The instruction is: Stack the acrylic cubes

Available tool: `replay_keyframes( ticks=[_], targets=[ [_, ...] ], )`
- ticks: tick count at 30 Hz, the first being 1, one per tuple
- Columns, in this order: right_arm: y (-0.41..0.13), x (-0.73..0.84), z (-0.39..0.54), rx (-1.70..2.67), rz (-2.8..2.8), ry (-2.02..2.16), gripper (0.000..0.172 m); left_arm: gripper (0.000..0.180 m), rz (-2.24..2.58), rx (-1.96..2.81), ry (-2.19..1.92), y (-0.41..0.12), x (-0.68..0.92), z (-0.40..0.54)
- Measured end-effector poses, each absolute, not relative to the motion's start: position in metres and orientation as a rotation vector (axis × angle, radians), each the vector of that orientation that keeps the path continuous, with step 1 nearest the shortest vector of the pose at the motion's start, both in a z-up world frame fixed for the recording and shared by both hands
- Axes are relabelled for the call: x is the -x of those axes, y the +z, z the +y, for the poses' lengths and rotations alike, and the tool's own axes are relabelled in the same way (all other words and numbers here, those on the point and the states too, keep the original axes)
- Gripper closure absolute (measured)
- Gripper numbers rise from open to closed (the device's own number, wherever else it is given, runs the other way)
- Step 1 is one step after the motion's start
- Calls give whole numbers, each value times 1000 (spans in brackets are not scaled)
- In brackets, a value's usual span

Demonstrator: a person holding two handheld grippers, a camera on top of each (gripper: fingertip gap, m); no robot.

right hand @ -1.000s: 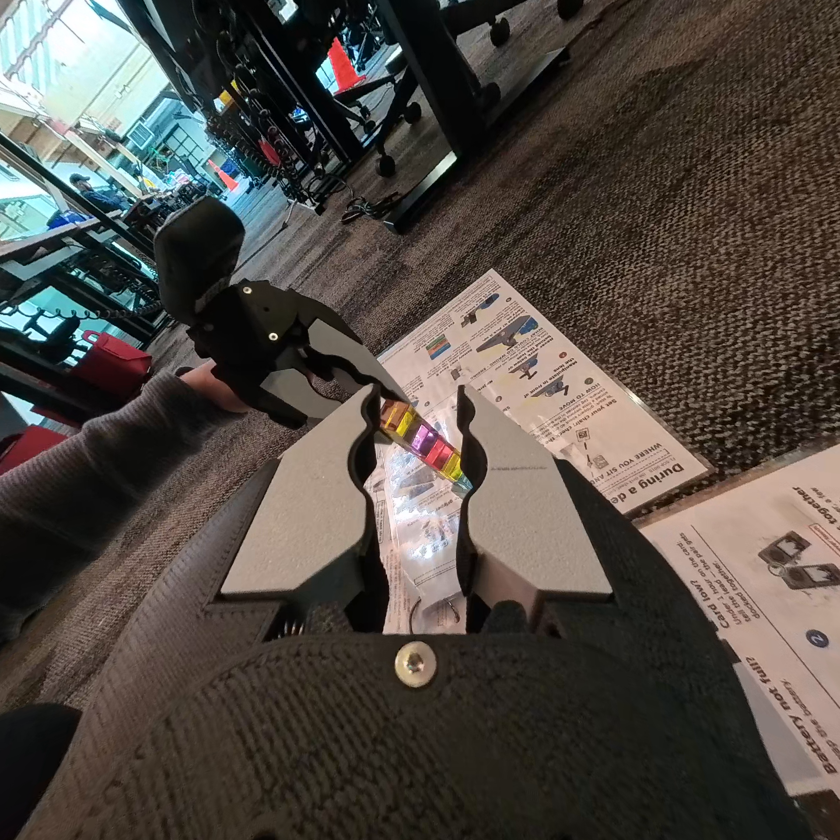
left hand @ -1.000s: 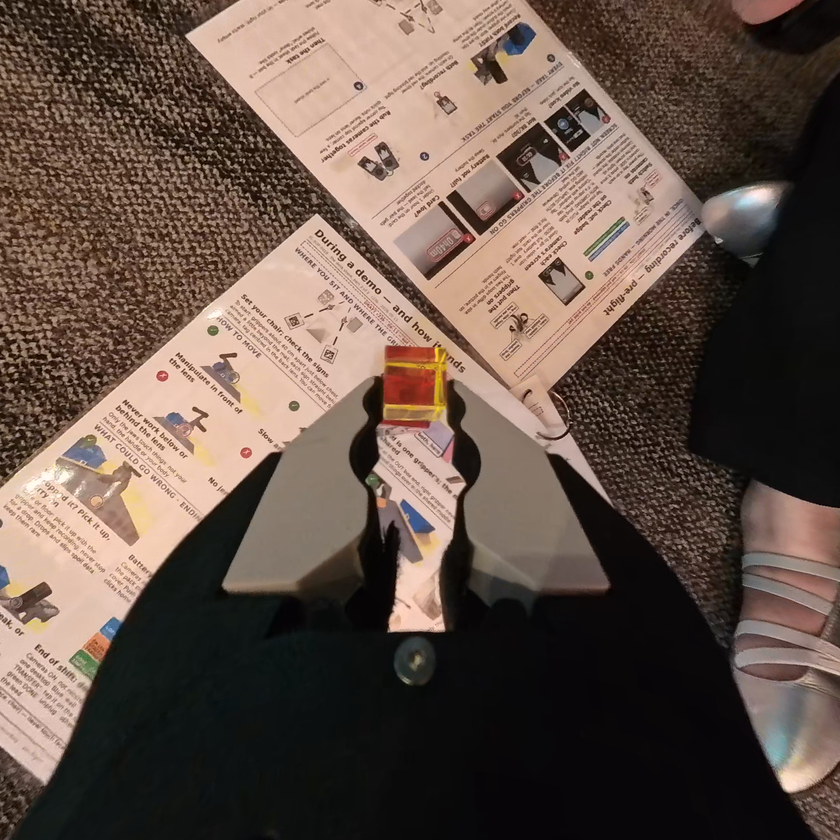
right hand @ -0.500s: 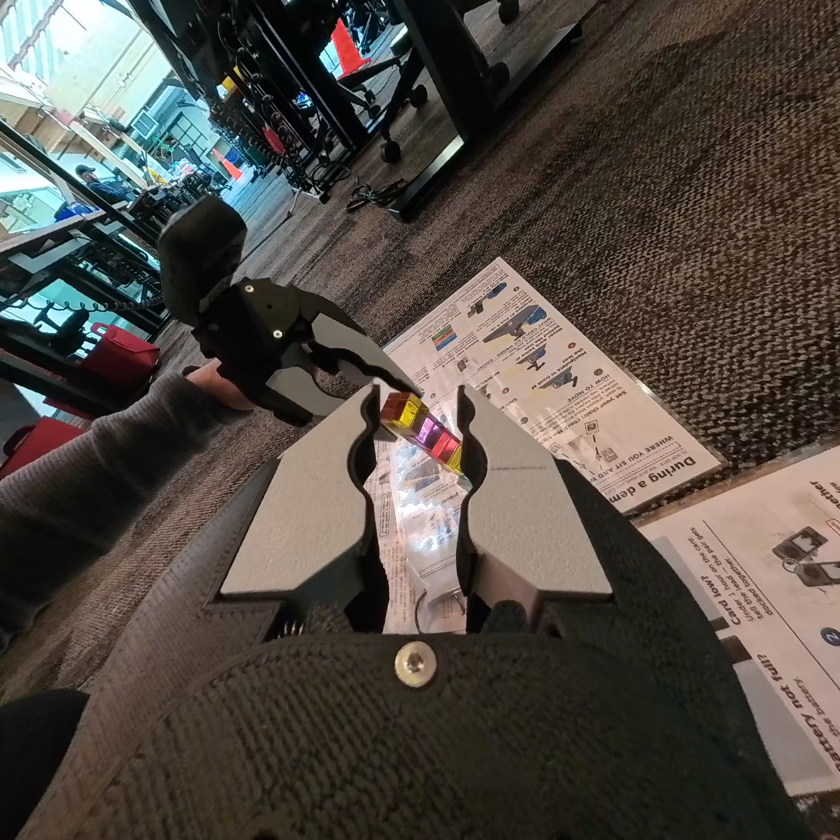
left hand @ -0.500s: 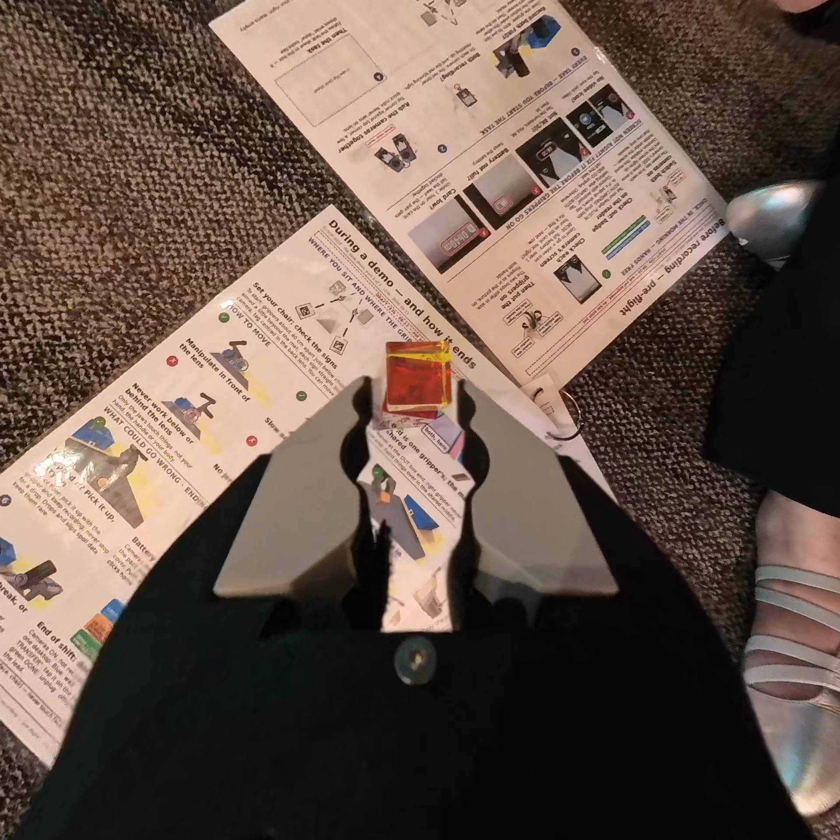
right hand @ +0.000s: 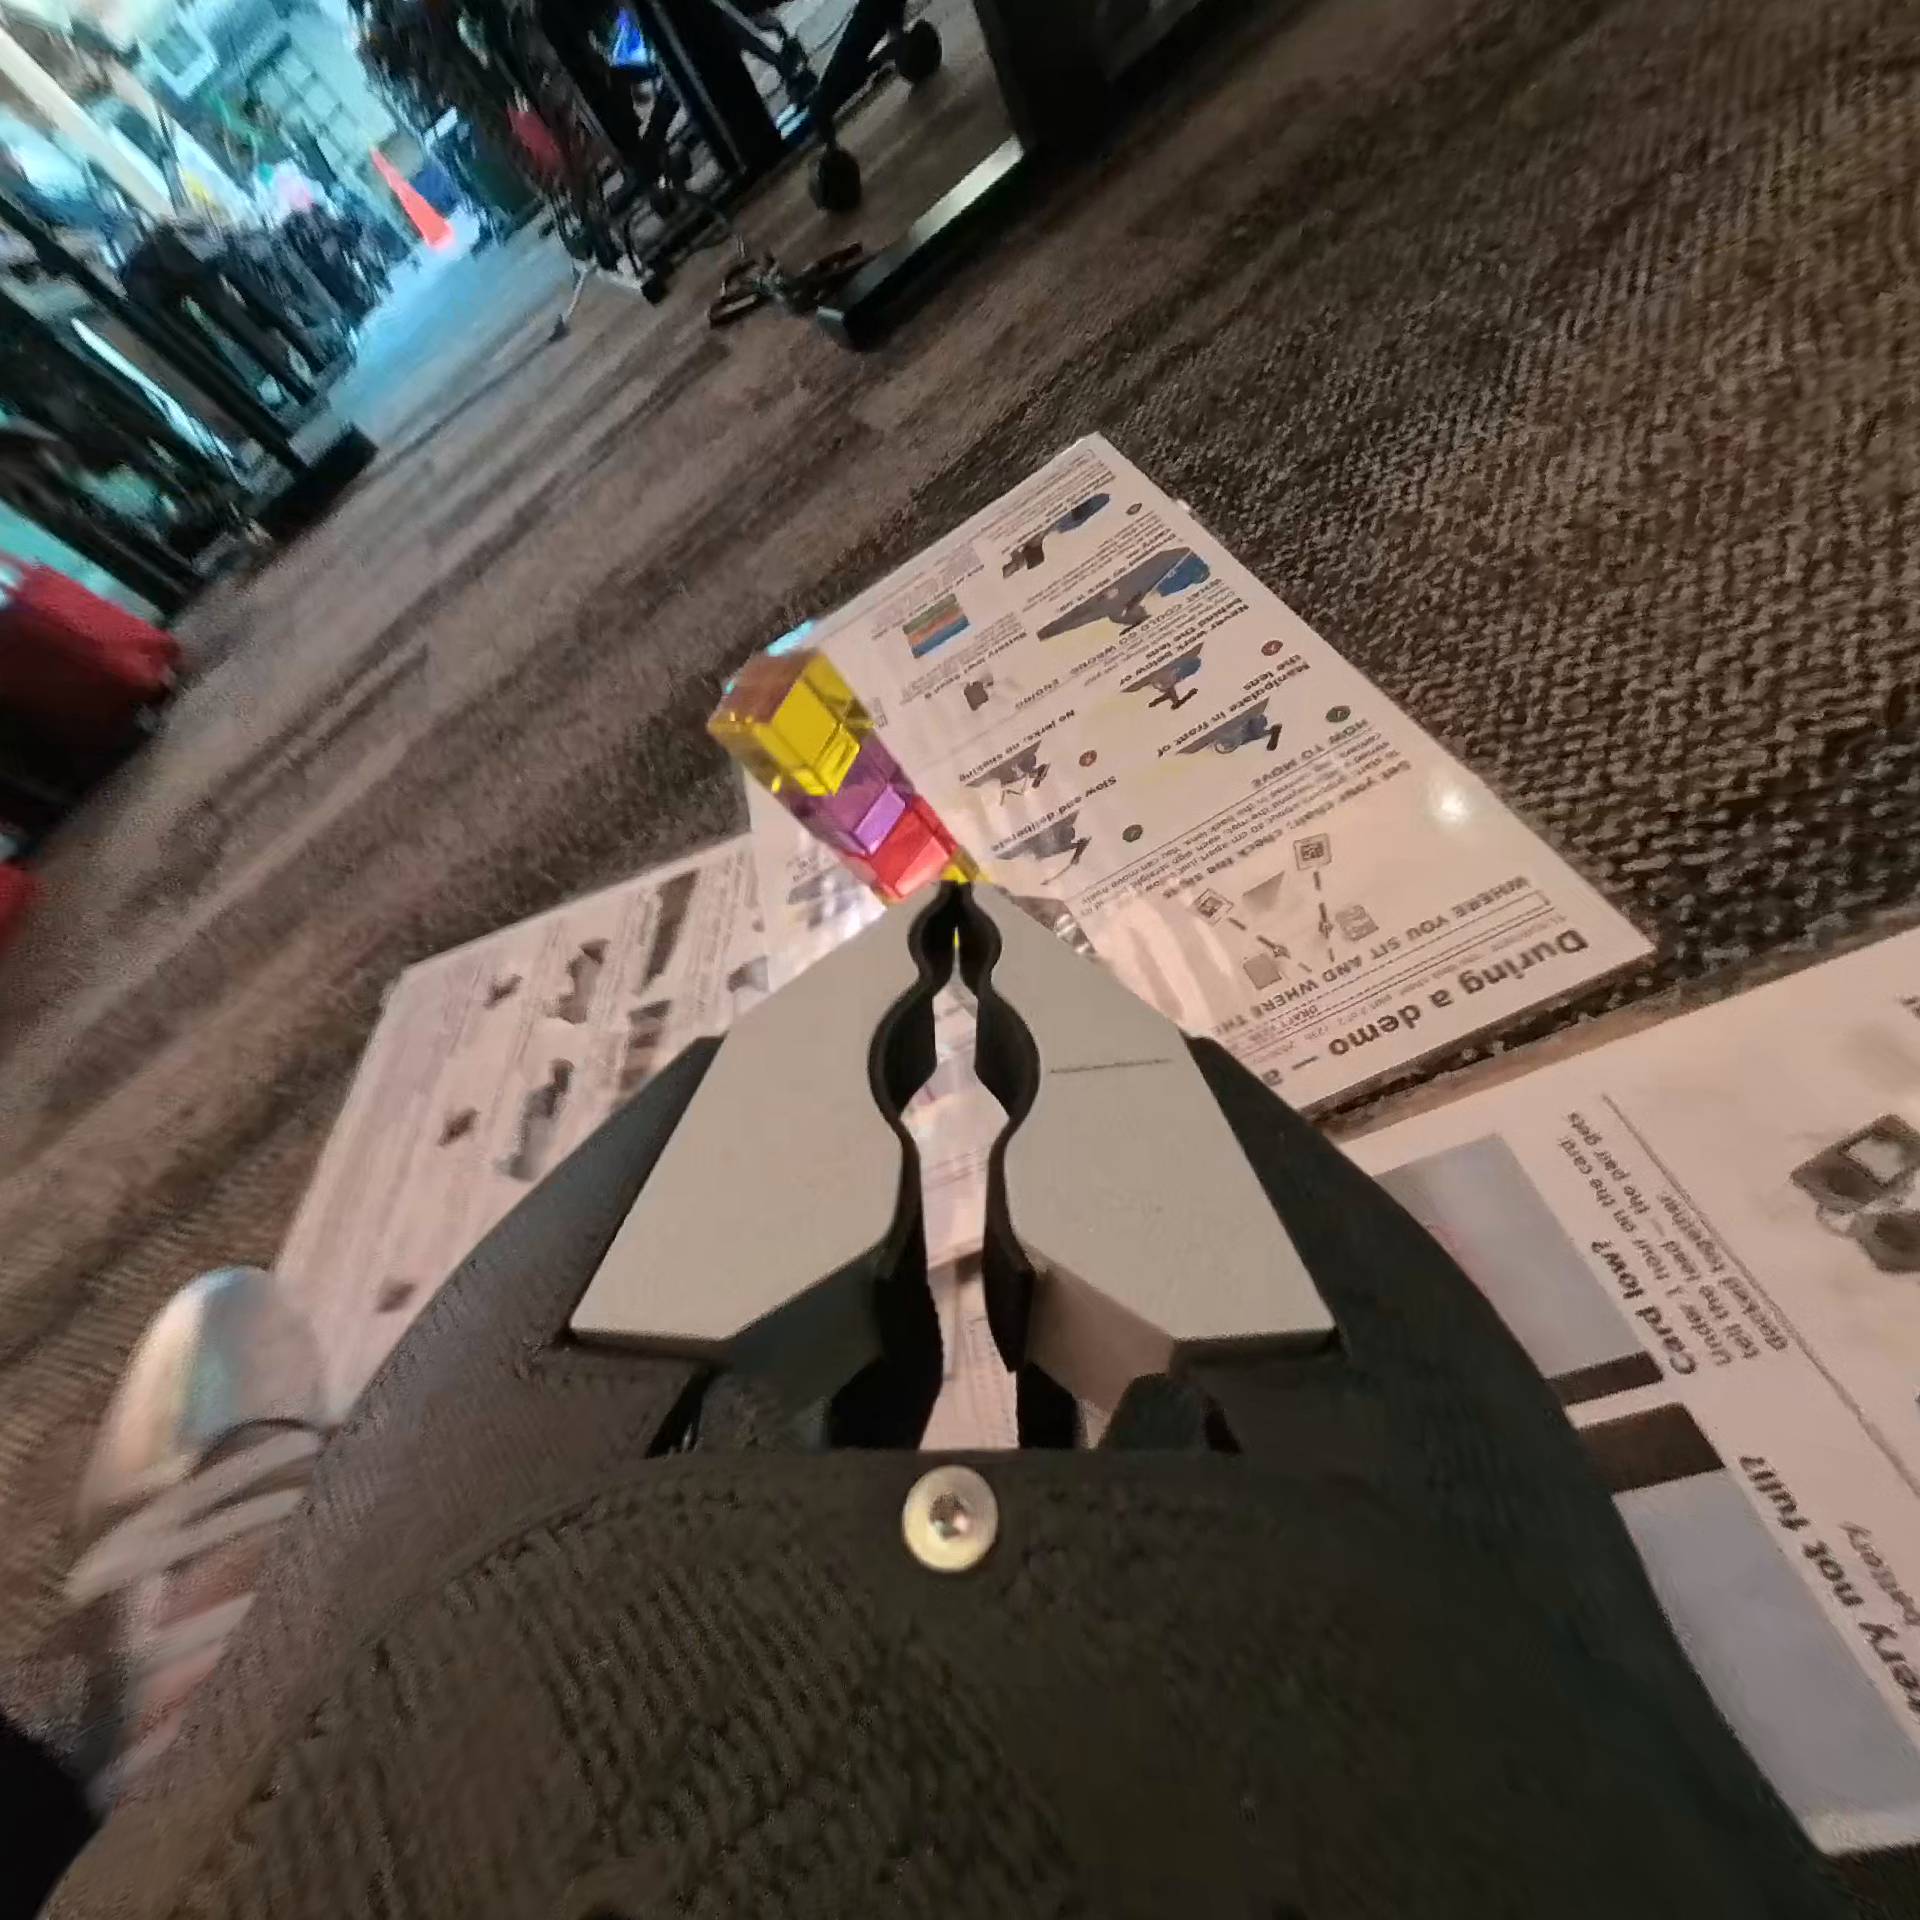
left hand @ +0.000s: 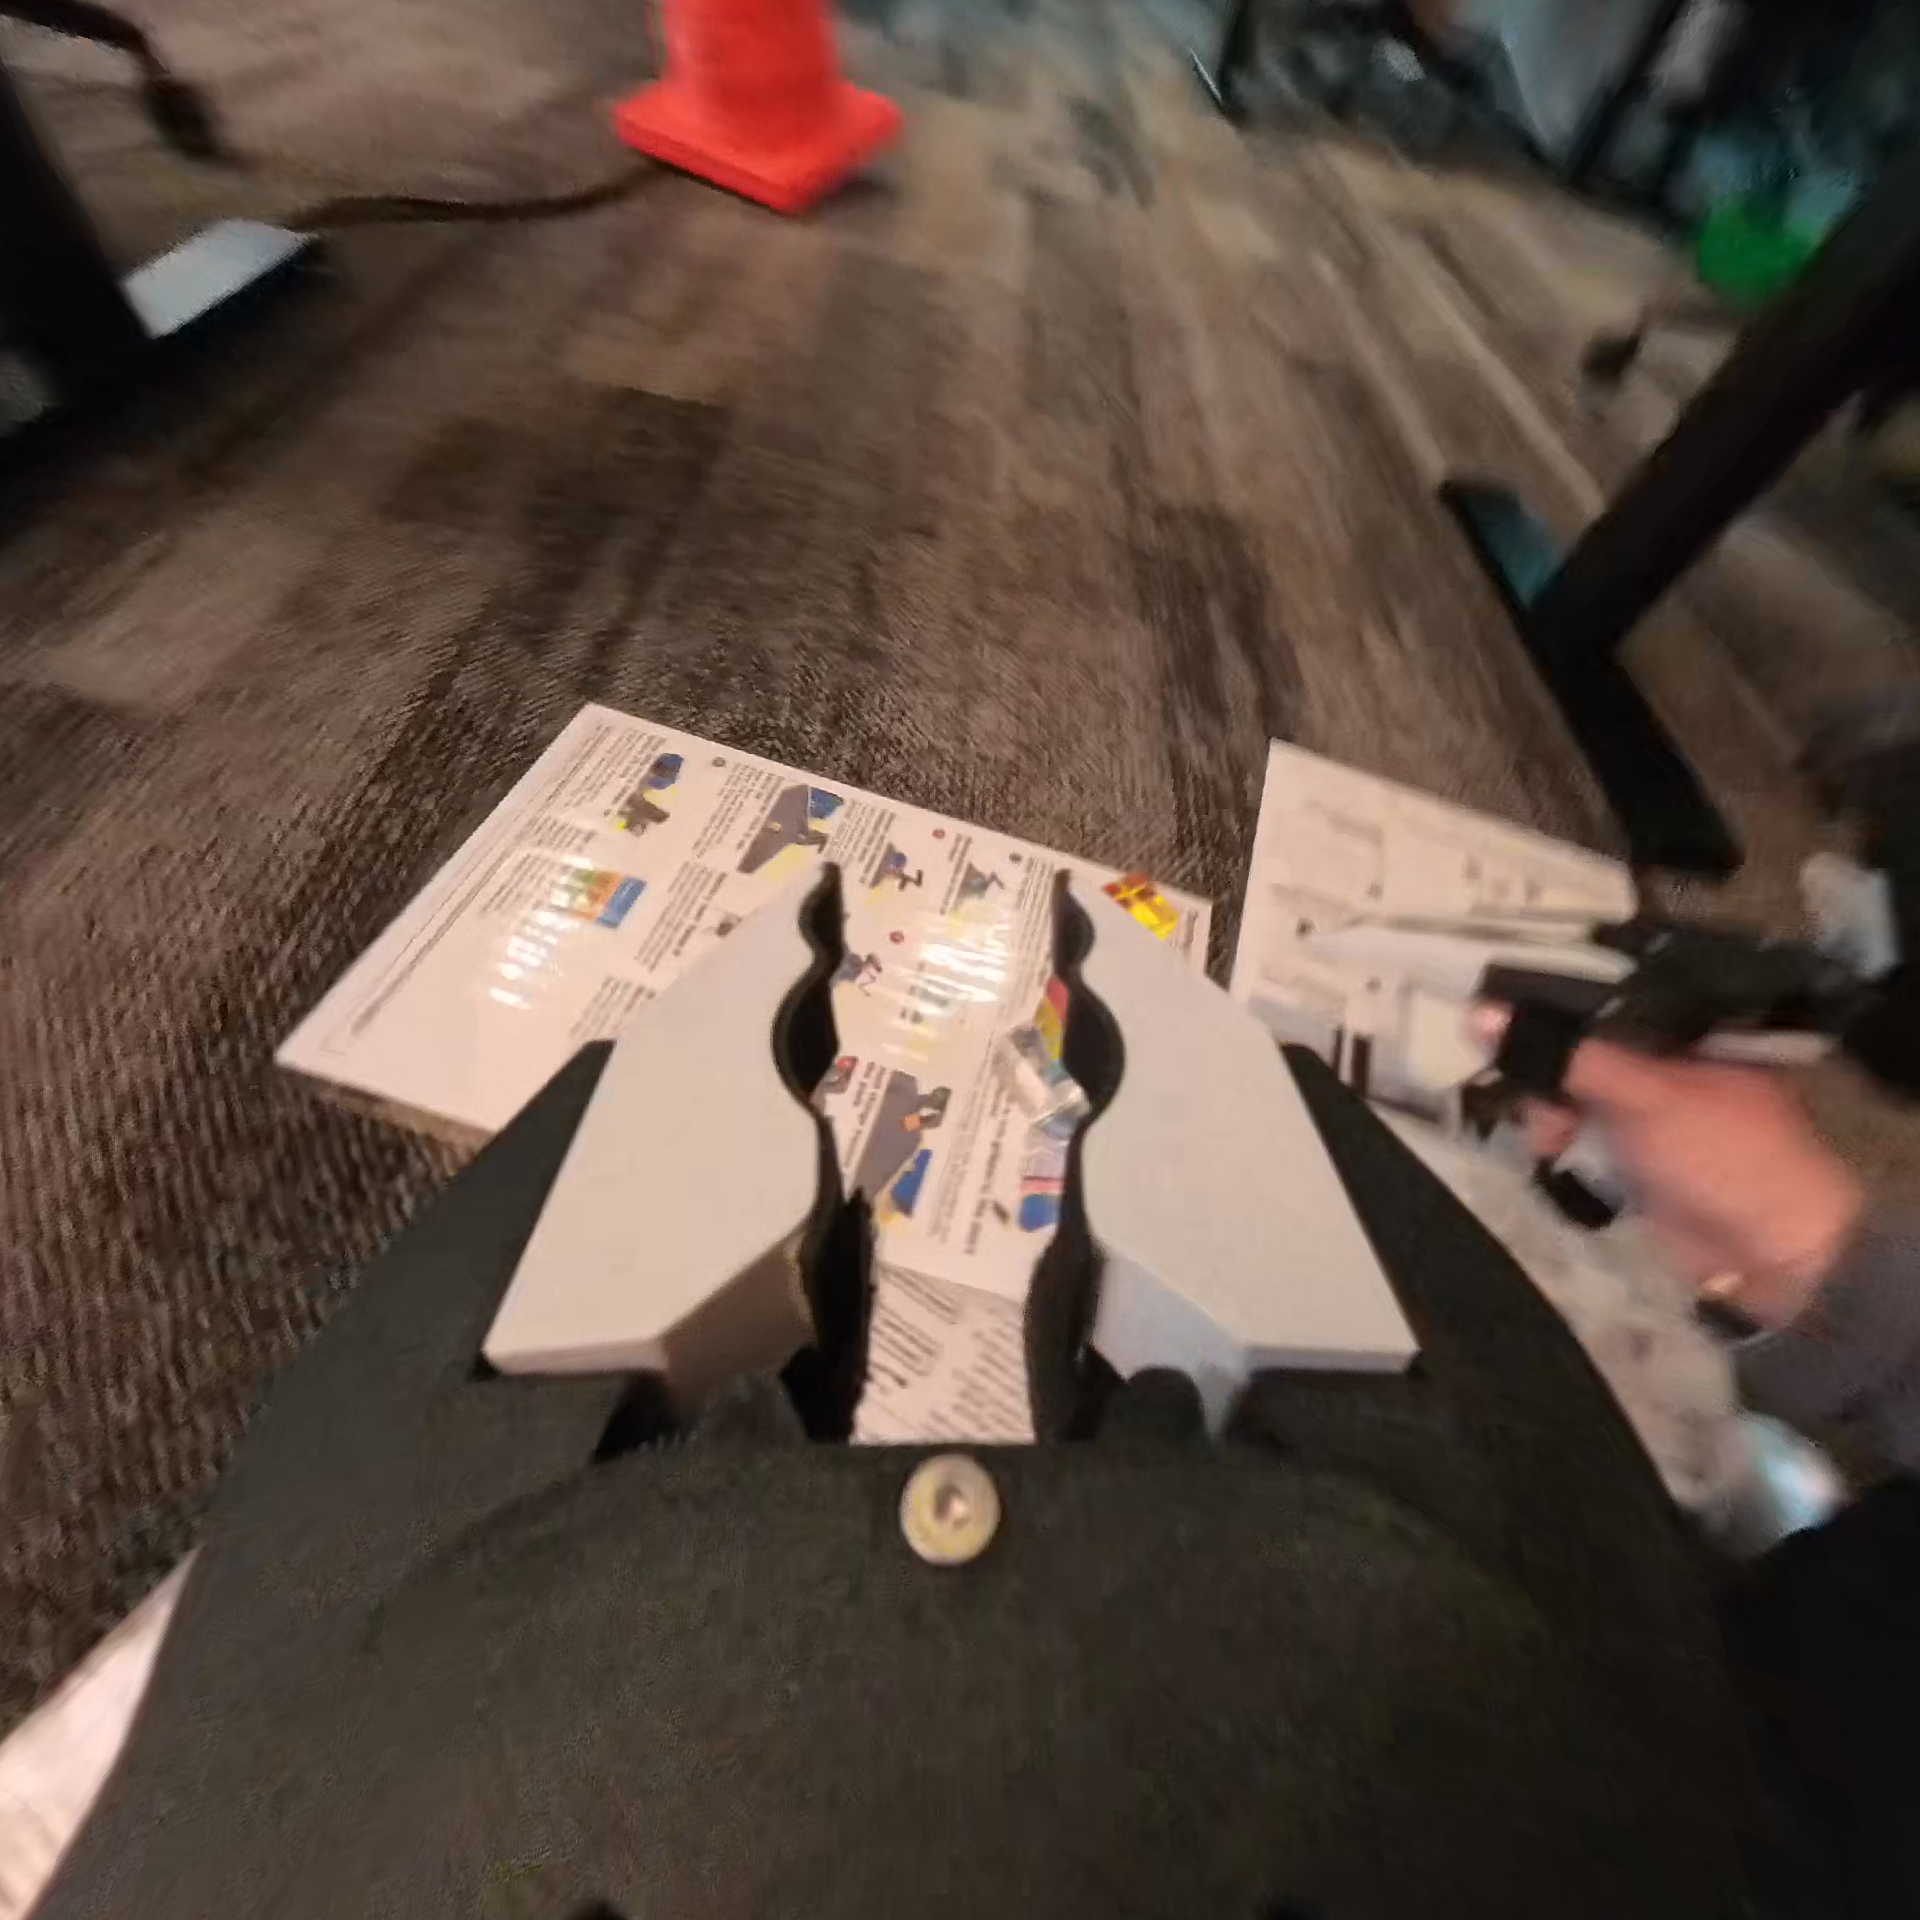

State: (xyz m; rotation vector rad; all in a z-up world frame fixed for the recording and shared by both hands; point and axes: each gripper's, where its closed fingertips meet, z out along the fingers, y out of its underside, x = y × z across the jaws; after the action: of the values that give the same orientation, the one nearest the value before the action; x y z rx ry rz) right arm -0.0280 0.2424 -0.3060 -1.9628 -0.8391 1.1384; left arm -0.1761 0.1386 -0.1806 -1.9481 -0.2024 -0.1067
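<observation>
A stack of clear coloured acrylic cubes (right hand: 842, 779) stands on a laminated instruction sheet (right hand: 1351, 790), with a yellow cube on top, then purple, then red. My right gripper (right hand: 958, 906) is shut with nothing between its pads, and its tips sit just in front of the stack's base. In the blurred left wrist view my left gripper (left hand: 943, 883) is open and empty above the same sheet (left hand: 540, 935). The stack (left hand: 1143, 904) shows there as a small red and yellow shape just right of the right fingertip, apart from it.
Grey carpet all around. A second instruction sheet (right hand: 1662, 1299) lies at the right, and a third (right hand: 540, 1091) at the left. An orange cone (left hand: 748, 94) and black desk legs (left hand: 1714, 499) stand farther off. A silver shoe (right hand: 208, 1382) is near left. A hand (left hand: 1704, 1164) is at the right. My right fingertips sit around 20 cm from my left ones.
My left gripper opened, let go of the top cube and swung back and up, away from the stack. My right gripper closed on air and drew back. The stack stands free.
</observation>
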Motion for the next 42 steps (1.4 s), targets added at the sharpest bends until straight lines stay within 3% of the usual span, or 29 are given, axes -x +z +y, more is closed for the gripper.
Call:
replay_keyframes(
  ticks=[5, 9, 21, 29, 42],
  targets=[
    [-325, 43, 212, 1804, -1133, 855, 172, 180, -350, 1799, 137, -171, 186, 83],
    [-330, 49, 205, 1666, -1217, 593, 172, 180, -330, 1762, 121, -164, 186, 84],
    [-387, 101, 176, 1669, -1383, 669, 172, 180, -494, 1435, -96, -118, 201, 74],
    [-418, 126, 183, 1486, -1568, 250, 172, 180, -536, 1416, -189, -124, 207, 77],
    [-441, 136, 193, 1377, -1678, -61, 172, 180, -523, 1457, -221, -133, 201, 89]
  ],
)
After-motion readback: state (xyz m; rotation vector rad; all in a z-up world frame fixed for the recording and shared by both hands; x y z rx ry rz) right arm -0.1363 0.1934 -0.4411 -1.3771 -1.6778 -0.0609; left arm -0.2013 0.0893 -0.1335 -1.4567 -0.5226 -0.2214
